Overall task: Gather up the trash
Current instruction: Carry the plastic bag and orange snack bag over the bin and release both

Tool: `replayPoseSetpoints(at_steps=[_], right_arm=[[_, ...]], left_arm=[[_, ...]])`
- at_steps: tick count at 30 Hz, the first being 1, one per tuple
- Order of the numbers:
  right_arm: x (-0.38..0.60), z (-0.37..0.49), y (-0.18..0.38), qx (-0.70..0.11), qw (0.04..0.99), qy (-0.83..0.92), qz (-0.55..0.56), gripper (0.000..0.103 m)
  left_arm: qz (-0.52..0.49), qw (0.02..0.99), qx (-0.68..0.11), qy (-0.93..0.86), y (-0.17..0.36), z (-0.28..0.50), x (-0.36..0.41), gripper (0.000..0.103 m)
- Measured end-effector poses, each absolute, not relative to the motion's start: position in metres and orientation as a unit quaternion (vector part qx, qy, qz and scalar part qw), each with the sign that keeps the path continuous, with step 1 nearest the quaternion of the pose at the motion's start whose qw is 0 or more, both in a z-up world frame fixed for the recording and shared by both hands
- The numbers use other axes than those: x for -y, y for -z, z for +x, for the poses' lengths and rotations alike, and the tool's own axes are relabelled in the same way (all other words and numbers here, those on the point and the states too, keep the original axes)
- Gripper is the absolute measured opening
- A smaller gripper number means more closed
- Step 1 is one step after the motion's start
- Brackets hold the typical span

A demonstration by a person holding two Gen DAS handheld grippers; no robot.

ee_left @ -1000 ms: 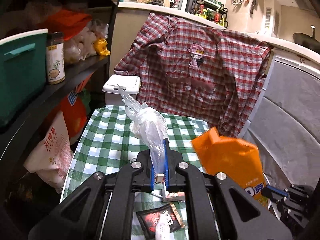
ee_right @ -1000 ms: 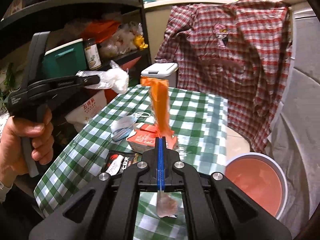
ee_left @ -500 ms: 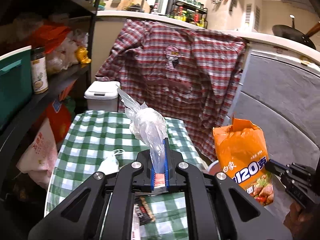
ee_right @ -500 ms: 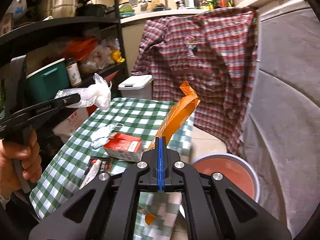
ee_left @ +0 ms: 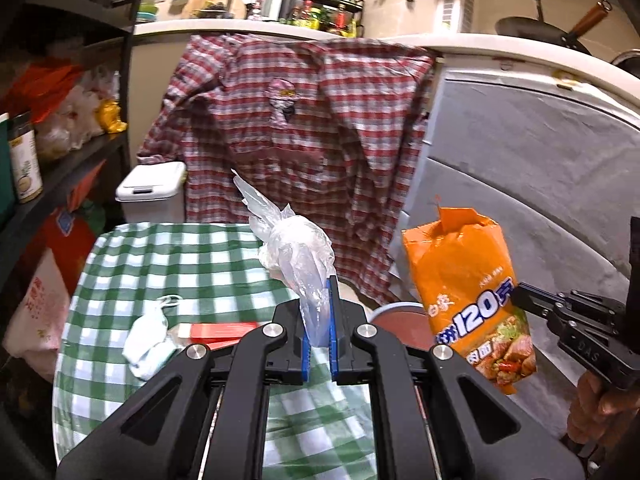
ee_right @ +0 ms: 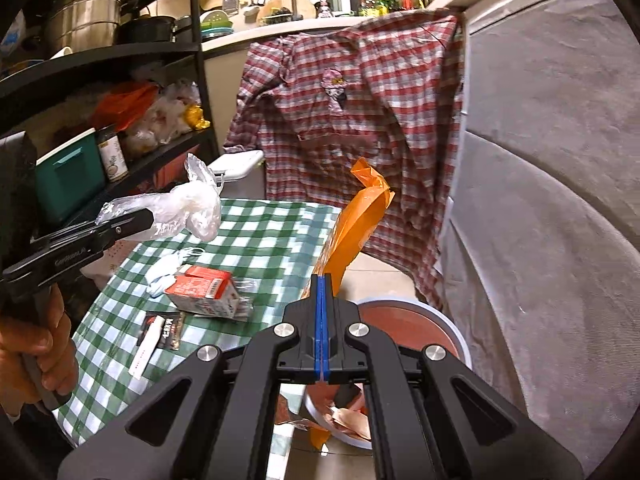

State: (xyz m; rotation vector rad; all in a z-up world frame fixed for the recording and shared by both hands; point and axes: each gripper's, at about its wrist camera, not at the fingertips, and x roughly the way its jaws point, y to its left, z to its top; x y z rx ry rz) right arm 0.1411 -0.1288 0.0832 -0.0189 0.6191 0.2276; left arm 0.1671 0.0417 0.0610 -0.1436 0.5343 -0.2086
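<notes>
Since a second ago the right gripper point(ee_right: 322, 280), pinching the orange snack bag point(ee_right: 352, 224), moved off the checkered table point(ee_right: 256, 232) over the round bin point(ee_right: 404, 320), nearer than the left gripper point(ee_left: 319, 308) clamping the clear plastic bag point(ee_left: 296, 252).

Open air above the bin point(ee_right: 452, 322) beside the table point(ee_right: 264, 236), at its right edge. Hemmed in behind by the hanging plaid shirt point(ee_right: 360, 128), on the right by the grey covered cabinet point(ee_right: 540, 220). Crowded on the left by the dark shelf rack point(ee_right: 120, 60). Across the table: milk carton point(ee_right: 202, 290), crumpled mask point(ee_right: 166, 270), dark sachet point(ee_right: 162, 330); bare checks toward the far edge.
</notes>
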Motion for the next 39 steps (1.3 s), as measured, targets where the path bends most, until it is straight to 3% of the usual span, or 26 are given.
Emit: replayPoseSetpoints(at_steps=[39], right_arm=[[0.178,0.175,-0.047,-0.378,0.925,-0.039,0.016,0.0]], left_arm=[[-0.028,0.907,-0.352,0.231,0.001,0.199,0.071,0.007]])
